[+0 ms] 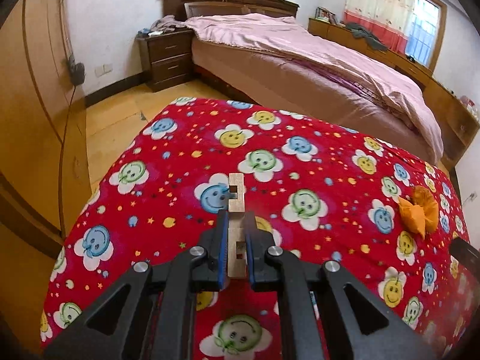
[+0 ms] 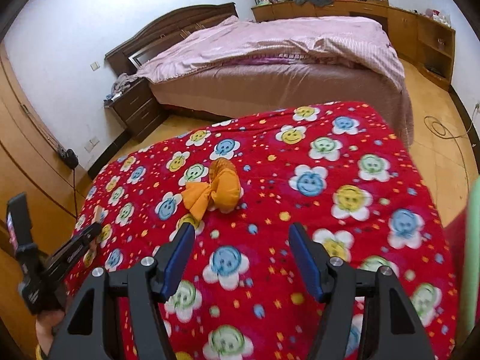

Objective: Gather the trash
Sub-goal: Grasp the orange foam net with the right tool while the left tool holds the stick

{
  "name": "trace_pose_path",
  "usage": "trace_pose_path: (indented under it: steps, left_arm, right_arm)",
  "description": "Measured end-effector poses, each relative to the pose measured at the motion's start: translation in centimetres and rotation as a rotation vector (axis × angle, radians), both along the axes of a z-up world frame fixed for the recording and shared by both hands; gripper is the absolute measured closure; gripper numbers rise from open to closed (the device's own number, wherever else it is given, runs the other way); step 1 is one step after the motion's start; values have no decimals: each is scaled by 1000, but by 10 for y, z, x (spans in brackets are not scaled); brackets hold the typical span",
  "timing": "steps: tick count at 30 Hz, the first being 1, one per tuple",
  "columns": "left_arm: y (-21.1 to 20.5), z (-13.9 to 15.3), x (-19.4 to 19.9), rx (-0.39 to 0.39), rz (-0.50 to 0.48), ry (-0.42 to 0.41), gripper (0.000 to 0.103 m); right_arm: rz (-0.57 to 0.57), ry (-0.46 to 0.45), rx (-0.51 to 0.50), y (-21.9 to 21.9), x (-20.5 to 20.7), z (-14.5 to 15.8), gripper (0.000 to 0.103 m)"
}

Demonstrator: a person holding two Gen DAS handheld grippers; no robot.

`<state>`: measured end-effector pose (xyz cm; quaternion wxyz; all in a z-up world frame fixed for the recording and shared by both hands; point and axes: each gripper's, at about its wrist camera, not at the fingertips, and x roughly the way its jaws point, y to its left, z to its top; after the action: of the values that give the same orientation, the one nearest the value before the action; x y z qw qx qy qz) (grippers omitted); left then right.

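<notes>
My left gripper (image 1: 236,220) is shut on a notched wooden block (image 1: 236,198), held upright above the red smiley-flower blanket (image 1: 168,156). An orange crumpled wrapper (image 1: 418,210) lies on the blanket to the right of it. In the right wrist view the orange wrapper (image 2: 220,190) lies just ahead and slightly left of my right gripper (image 2: 241,229), which is open and empty above the blanket (image 2: 345,162). The left gripper (image 2: 90,231) shows at the left edge there, with the wooden block's tip (image 2: 97,211) just visible.
A bed with a pink cover (image 1: 300,48) stands behind the blanket-covered surface. A dark nightstand (image 1: 168,54) is beside it. Wooden wardrobe doors (image 1: 36,90) line the left. A cable (image 2: 444,132) lies on the floor at right. A green object (image 2: 474,240) is at the right edge.
</notes>
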<state>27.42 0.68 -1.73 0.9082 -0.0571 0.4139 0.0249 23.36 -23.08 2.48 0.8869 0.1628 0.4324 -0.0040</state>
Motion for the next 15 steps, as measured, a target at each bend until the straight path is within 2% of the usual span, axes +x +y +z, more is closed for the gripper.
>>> trace_pose_path:
  steps: [10, 13, 15]
  left_arm:
    - [11, -4, 1, -56, 19, 4, 92]
    - [13, -5, 1, -64, 19, 5, 92]
    - [13, -5, 2, -67, 19, 5, 92]
  right_arm:
    - [-28, -4, -31, 10, 40, -19, 36]
    - [-28, -6, -49, 13, 46, -22, 40]
    - [-24, -11, -65, 16, 49, -24, 46]
